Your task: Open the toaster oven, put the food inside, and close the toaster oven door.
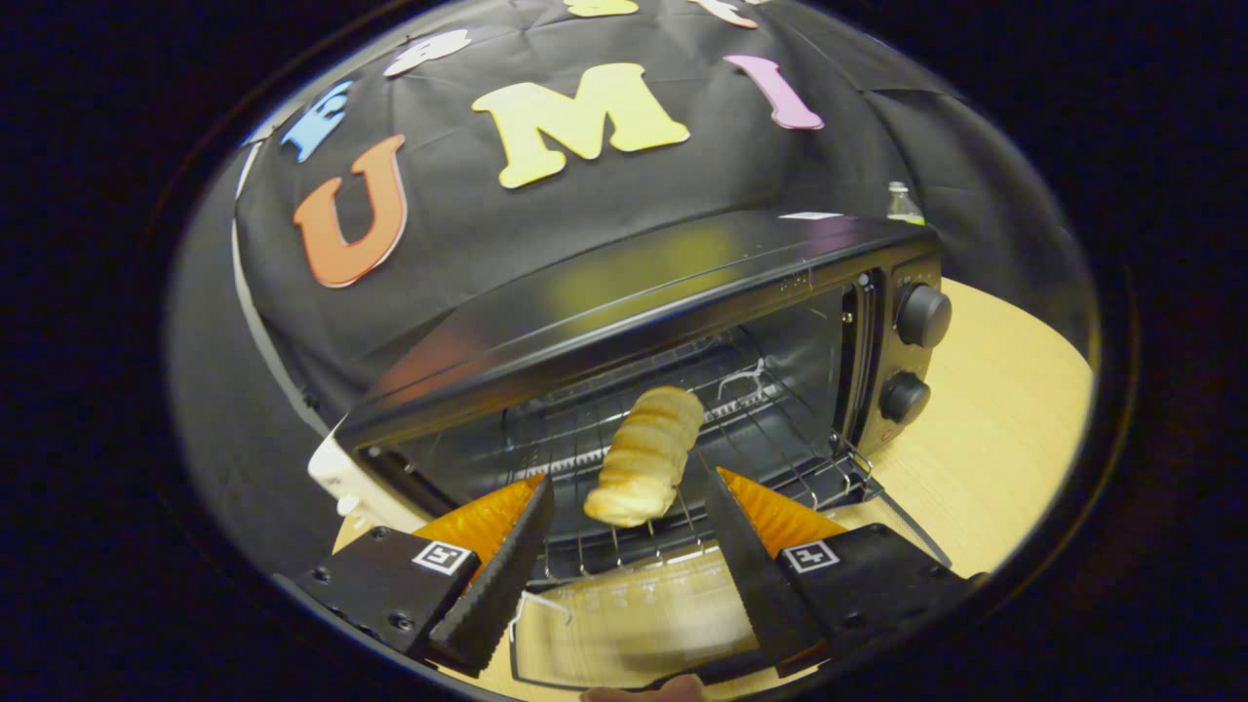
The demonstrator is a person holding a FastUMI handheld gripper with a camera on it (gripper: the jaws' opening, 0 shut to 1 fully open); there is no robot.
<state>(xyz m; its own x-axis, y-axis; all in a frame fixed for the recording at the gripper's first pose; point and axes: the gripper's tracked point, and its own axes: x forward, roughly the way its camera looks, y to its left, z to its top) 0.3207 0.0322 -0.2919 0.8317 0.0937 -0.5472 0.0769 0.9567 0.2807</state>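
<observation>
while level, tool point(624, 546) agape before bread point(645, 456)

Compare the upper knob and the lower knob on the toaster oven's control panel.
The upper knob looks larger than the lower knob. The upper knob sits near the toaster oven's top edge, the lower knob nearer the wooden table. Both are round, black and beside the open cavity, where the bread roll lies on the rack, just ahead of the open gripper.

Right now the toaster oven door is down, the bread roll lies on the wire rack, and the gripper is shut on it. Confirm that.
Wrong on the grip: the gripper view shows the gripper open, fingers apart beside the bread roll. The toaster oven door is down; the roll lies on the wire rack.
</observation>
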